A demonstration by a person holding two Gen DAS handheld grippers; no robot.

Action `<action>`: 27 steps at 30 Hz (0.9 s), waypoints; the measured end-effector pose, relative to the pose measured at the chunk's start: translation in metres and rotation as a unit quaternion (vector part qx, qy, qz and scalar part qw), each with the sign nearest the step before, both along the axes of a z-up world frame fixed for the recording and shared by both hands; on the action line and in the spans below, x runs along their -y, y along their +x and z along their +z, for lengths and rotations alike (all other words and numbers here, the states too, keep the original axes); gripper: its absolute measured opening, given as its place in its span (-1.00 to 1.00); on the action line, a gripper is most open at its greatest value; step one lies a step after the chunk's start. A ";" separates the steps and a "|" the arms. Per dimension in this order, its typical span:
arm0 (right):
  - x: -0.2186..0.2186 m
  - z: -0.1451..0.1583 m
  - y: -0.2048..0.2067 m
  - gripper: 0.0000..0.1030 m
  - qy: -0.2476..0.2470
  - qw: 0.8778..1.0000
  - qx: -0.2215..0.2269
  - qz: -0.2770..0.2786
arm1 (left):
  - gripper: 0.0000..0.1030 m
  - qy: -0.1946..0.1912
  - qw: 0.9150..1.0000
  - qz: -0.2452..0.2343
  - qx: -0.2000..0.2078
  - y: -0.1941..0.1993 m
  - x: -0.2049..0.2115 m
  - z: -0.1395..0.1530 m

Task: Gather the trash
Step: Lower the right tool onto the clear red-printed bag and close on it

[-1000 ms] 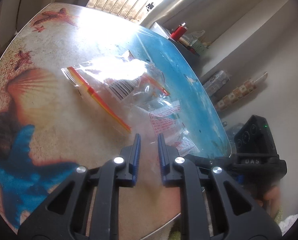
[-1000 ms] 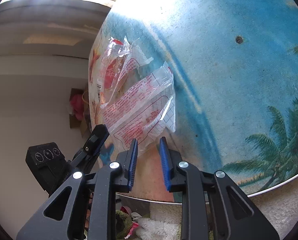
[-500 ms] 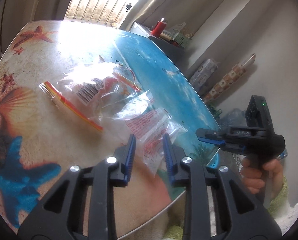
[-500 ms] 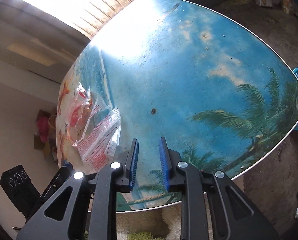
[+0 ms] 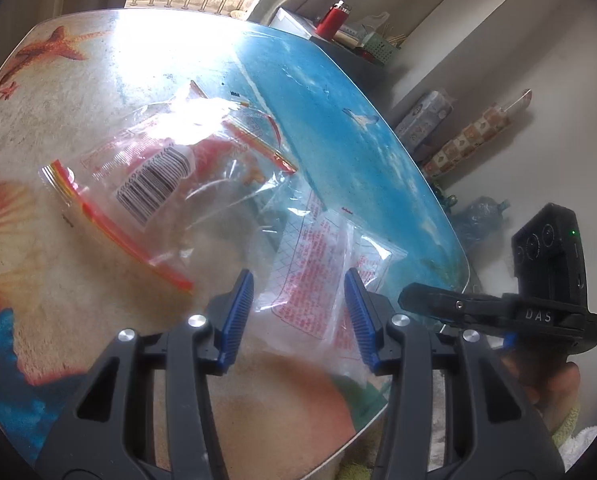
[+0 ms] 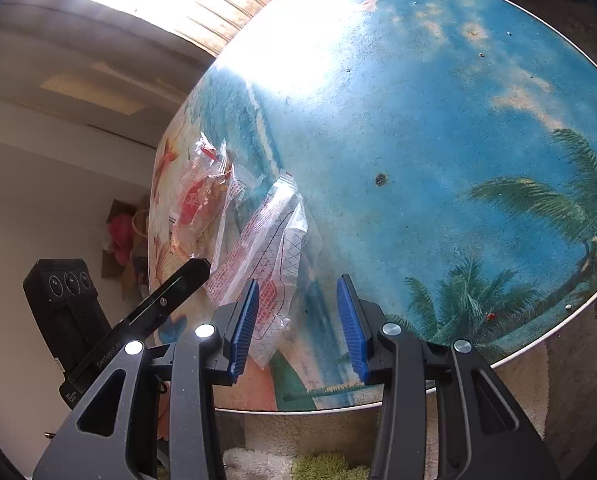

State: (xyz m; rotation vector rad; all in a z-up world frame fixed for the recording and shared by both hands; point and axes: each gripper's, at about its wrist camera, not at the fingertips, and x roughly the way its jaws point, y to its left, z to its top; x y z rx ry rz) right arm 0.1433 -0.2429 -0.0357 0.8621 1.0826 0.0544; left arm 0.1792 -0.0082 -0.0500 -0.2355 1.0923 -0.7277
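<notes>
Opening, both grippers (left (image 5: 298,316), right (image 6: 296,324)) hold nothing; wrapper (image 5: 318,276) print blurred.

Glossy table (image 5: 110,92), crinkly clear-plastic wrappers (image 5: 314,264)

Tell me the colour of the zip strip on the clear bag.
Red-orange with a yellow edge: the zip strip on the clear bag, clearest in the left wrist view.

Two clear wrappers (image 5: 322,264) (red print), one zip bag (image 5: 158,184)
</notes>
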 end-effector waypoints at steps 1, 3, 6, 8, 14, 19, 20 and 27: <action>0.002 -0.001 0.000 -0.20 0.000 1.000 -0.001 -0.002 | -0.14 -0.006 1.000 -0.004 -0.008 -0.004 0.000 -0.002; 0.005 -0.001 0.000 -0.19 -0.002 1.000 -0.001 -0.005 | -0.14 -0.021 0.999 -0.013 -0.024 -0.012 0.002 -0.006; 0.005 0.001 0.001 -0.07 -0.009 1.000 0.004 -0.008 | -0.13 -0.050 0.997 -0.033 -0.047 -0.025 0.007 -0.010; 0.007 0.004 0.001 0.03 -0.018 1.000 0.008 -0.008 | -0.13 -0.067 0.995 -0.048 -0.055 -0.033 0.011 -0.011; -0.005 0.018 0.007 0.41 -0.079 0.997 0.022 0.014 | 0.02 -0.070 0.996 -0.043 -0.038 -0.048 -0.003 -0.004; -0.040 0.027 0.017 0.64 -0.176 0.981 0.031 0.079 | 0.10 -0.049 0.999 -0.014 -0.002 -0.048 -0.026 0.007; -0.046 0.027 0.019 0.69 -0.194 0.977 0.030 0.088 | 0.10 -0.042 0.999 -0.007 0.003 -0.048 -0.030 0.008; -0.078 0.018 0.035 0.75 -0.273 0.953 0.017 0.127 | 0.15 -0.038 0.998 0.045 0.008 -0.040 -0.064 0.010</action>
